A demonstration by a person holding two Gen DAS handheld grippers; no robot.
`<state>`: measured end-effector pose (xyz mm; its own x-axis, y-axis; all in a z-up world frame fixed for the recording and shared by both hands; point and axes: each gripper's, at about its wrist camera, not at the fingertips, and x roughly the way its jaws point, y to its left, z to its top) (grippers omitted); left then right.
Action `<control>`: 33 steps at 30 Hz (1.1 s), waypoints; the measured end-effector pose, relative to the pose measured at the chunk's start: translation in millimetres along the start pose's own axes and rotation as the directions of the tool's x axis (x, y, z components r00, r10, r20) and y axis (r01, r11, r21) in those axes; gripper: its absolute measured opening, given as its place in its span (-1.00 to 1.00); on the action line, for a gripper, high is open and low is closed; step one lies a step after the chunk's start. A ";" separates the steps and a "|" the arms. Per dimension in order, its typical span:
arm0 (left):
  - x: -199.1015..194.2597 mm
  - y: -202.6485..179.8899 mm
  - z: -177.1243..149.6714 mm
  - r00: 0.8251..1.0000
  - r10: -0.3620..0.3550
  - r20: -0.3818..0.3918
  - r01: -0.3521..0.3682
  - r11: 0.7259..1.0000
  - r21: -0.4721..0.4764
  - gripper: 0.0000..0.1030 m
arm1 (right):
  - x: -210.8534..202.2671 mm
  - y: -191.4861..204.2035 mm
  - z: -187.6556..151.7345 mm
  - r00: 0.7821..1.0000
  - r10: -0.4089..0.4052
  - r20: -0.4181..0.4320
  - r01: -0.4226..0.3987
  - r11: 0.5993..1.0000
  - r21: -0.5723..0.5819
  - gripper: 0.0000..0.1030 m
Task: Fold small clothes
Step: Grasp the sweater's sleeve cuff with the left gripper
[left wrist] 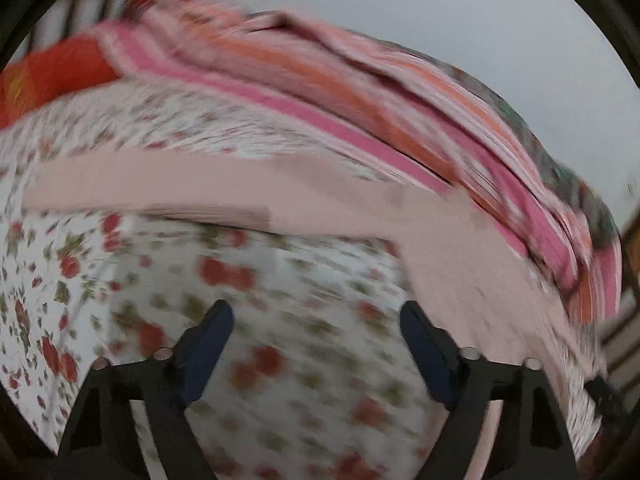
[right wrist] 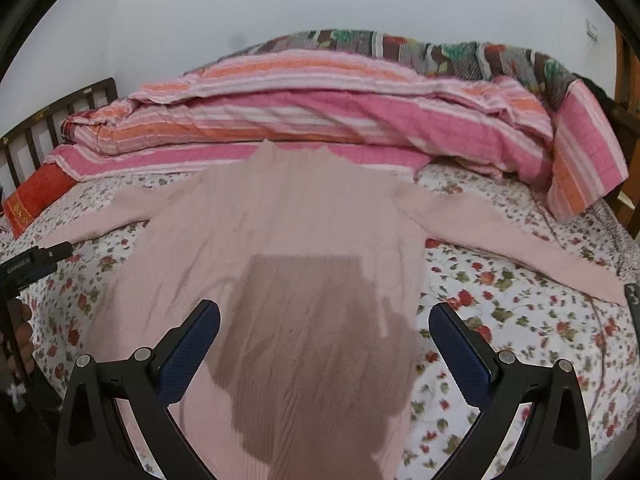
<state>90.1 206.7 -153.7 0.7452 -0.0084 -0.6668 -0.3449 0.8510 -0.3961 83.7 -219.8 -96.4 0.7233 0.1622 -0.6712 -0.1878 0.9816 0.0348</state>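
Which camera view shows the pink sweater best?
The right wrist view. There the pink sweater lies flat on the floral bedsheet, body and both sleeves visible and sharp. The left wrist view is blurred and shows only part of the sweater, mainly one sleeve across the sheet.

1. My left gripper (left wrist: 316, 316) tilts downward, its black arms and blue-padded fingers (left wrist: 208, 344) spread apart, nothing pinched between them.
2. My right gripper (right wrist: 324, 320) also angles downward, its blue-padded fingers (right wrist: 460, 344) wide apart and empty.
3. My left hand (right wrist: 22, 336) grips its handle.
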 end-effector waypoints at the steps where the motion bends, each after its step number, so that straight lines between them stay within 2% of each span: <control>1: 4.4 12.3 4.7 1.000 0.016 0.004 -0.016 0.999 -0.034 0.44 | 5.3 -0.3 0.2 1.000 -0.005 0.000 0.005 1.000 0.001 0.94; 6: 7.3 88.3 28.9 0.991 0.095 0.095 -0.069 0.967 -0.245 0.33 | 27.4 -9.9 2.3 1.000 0.001 -0.018 -0.001 0.999 0.039 0.92; 10: 9.5 133.7 41.9 0.988 0.073 0.137 -0.016 0.927 -0.375 0.22 | 36.9 -19.1 3.2 0.998 -0.060 -0.031 0.061 0.997 0.036 0.78; 11: 9.6 145.5 44.1 0.985 0.077 0.153 -0.005 0.905 -0.425 0.17 | 38.3 -24.1 2.7 0.997 -0.070 -0.029 0.071 0.996 0.044 0.78; 13: 11.2 158.7 47.6 0.980 0.091 0.177 0.005 0.879 -0.478 0.08 | 39.9 -35.1 1.4 0.998 -0.050 -0.024 0.051 0.996 0.071 0.77; 14: 15.4 160.6 53.6 0.978 0.110 0.177 -0.011 0.875 -0.484 0.03 | 41.5 -40.9 0.4 0.999 -0.032 -0.028 0.035 0.996 0.080 0.76; 17: 15.3 152.0 64.9 0.958 0.238 0.158 -0.149 0.888 -0.434 -0.45 | 44.8 -55.6 -3.8 0.999 -0.034 -0.028 0.036 0.996 0.076 0.66; 18: 14.0 147.4 70.0 0.948 0.278 0.159 -0.194 0.894 -0.403 -0.82 | 45.0 -60.7 -5.7 0.999 -0.042 -0.021 0.043 0.997 0.070 0.64; 20: 13.5 141.2 80.9 0.949 0.273 0.159 -0.202 0.912 -0.358 -0.86 | 45.1 -70.4 -9.0 0.999 -0.048 -0.006 0.048 0.997 0.066 0.64; 22: 10.5 129.6 90.0 0.942 0.285 0.179 -0.218 0.921 -0.322 -0.87 | 45.7 -81.5 -12.2 0.998 -0.057 0.005 0.057 0.996 0.067 0.64; 25: 1.8 96.4 100.9 0.941 0.265 0.212 -0.209 0.945 -0.253 -0.87 | 46.3 -99.7 -15.8 0.995 -0.102 0.019 0.100 0.992 0.074 0.64; 29: 6.6 16.7 112.5 0.962 0.150 0.228 -0.124 0.985 -0.124 -0.87 | 47.4 -123.7 -17.2 0.984 -0.173 0.038 0.168 0.980 0.106 0.64; 33: 18.5 -77.0 105.6 0.976 0.035 0.213 -0.044 0.998 0.039 -0.87 | 55.4 -149.9 -22.3 0.983 -0.179 0.029 0.172 0.972 0.160 0.64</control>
<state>190.7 196.5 -68.8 0.8372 0.1337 -0.5303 -0.3553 0.8701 -0.3416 137.0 -360.2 -155.3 0.7644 -0.0130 -0.6446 0.0480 0.9982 0.0367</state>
